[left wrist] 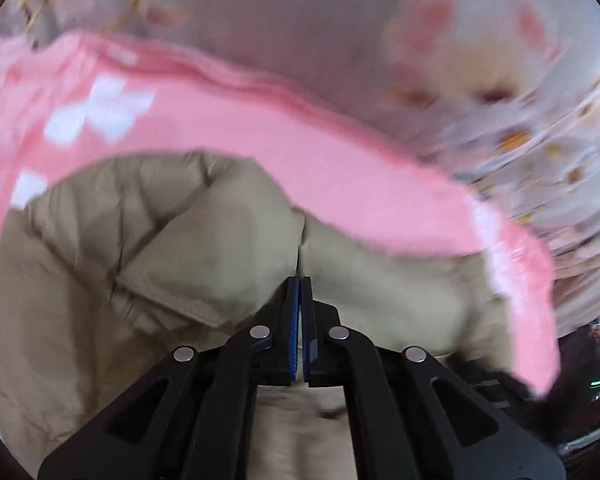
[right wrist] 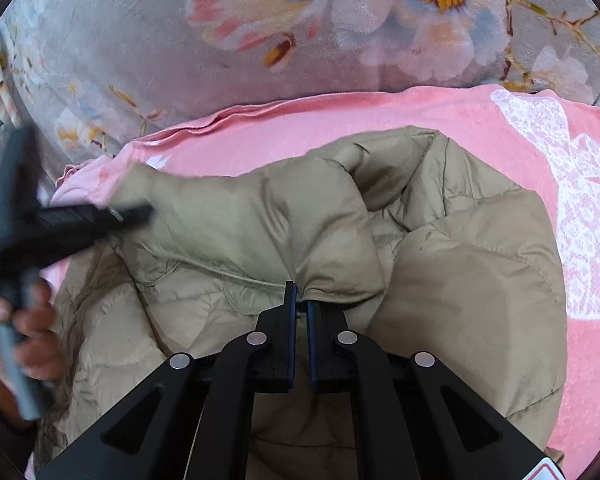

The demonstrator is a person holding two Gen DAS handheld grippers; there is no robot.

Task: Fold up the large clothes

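A beige padded jacket (left wrist: 172, 248) (right wrist: 468, 280) lies bunched in puffy folds on a pink blanket. In the left wrist view, which is blurred by motion, my left gripper (left wrist: 300, 280) is shut, its blue pads together, its tips at a crease of the jacket. I cannot tell if any cloth is pinched there. The right wrist view shows the same left gripper (right wrist: 138, 213) as a dark blur over the jacket's left side. My right gripper (right wrist: 301, 296) is shut on a fold of the jacket's edge, with cloth caught between its tips.
The pink blanket (left wrist: 300, 132) (right wrist: 340, 128) with white lace-like prints lies under the jacket. Behind it is grey floral bedding (left wrist: 300, 12) (right wrist: 140, 40). A person's hand (right wrist: 36, 332) grips the left gripper's handle at the left edge.
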